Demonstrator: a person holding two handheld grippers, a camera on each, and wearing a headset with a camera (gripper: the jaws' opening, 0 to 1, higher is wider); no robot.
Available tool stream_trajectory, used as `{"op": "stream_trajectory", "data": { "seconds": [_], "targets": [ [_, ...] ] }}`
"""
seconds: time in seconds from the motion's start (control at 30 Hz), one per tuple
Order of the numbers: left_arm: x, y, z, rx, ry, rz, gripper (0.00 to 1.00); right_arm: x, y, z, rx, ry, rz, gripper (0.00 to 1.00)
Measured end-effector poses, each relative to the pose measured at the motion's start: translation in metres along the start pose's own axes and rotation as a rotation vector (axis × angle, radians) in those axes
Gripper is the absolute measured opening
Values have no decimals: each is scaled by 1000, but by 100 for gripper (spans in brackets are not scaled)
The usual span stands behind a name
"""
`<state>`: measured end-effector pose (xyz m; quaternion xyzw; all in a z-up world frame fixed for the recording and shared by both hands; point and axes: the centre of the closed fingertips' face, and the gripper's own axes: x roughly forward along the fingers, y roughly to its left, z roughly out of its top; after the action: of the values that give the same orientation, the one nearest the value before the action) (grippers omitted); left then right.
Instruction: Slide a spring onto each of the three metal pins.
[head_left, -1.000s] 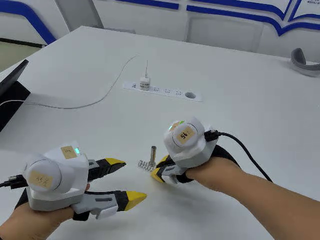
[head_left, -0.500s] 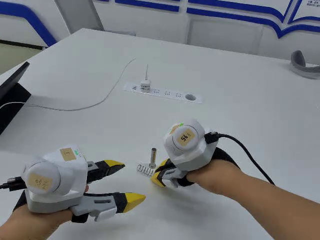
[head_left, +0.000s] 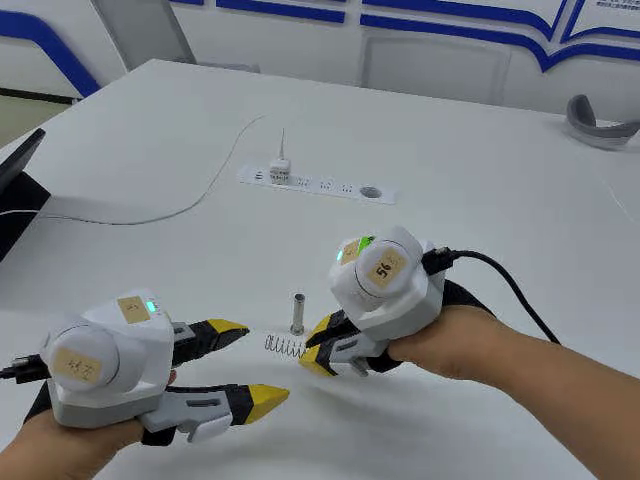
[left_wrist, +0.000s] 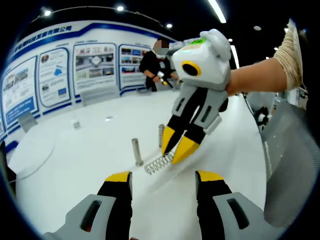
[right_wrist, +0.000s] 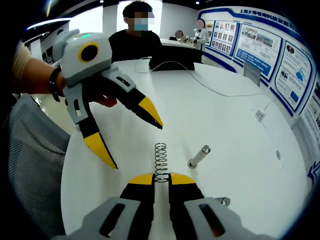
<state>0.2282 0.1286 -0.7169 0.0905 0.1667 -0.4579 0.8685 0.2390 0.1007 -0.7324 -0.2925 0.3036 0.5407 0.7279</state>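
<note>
A bare metal pin (head_left: 297, 313) stands upright on the white table (head_left: 480, 220). My right gripper (head_left: 312, 352) is shut on one end of a small spring (head_left: 283, 347), which sticks out to the left just in front of the pin. In the right gripper view the spring (right_wrist: 160, 160) runs straight out from my gripper (right_wrist: 161, 180), with the pin (right_wrist: 199, 156) to its right. My left gripper (head_left: 250, 360) stands open and holds nothing, left of the spring. From the left gripper view (left_wrist: 165, 177) I see the spring (left_wrist: 159, 163), the pin (left_wrist: 136, 151) and a second, ribbed-looking pin (left_wrist: 161, 135) behind.
A white power strip (head_left: 315, 184) with a plug (head_left: 280, 166) and a thin cable (head_left: 190, 205) lies farther back. A dark screen (head_left: 15, 190) stands at the left edge. A grey object (head_left: 600, 118) rests at the far right. People stand in the background.
The right gripper has shifted slightly left and tipped, keeping the spring at its tips. The left gripper has barely moved. The head camera has shifted a little.
</note>
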Motion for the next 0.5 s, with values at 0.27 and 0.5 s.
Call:
{"op": "stream_trajectory", "data": {
  "seconds": [0.27, 0.5],
  "targets": [
    [4, -10, 3, 38, -7, -36, 42, -18, 15, 4, -91, 7, 71, 11],
    [5, -20, 4, 82, -9, -74, 30, -21, 26, 1, -127, 26, 127, 11]
  ]
}}
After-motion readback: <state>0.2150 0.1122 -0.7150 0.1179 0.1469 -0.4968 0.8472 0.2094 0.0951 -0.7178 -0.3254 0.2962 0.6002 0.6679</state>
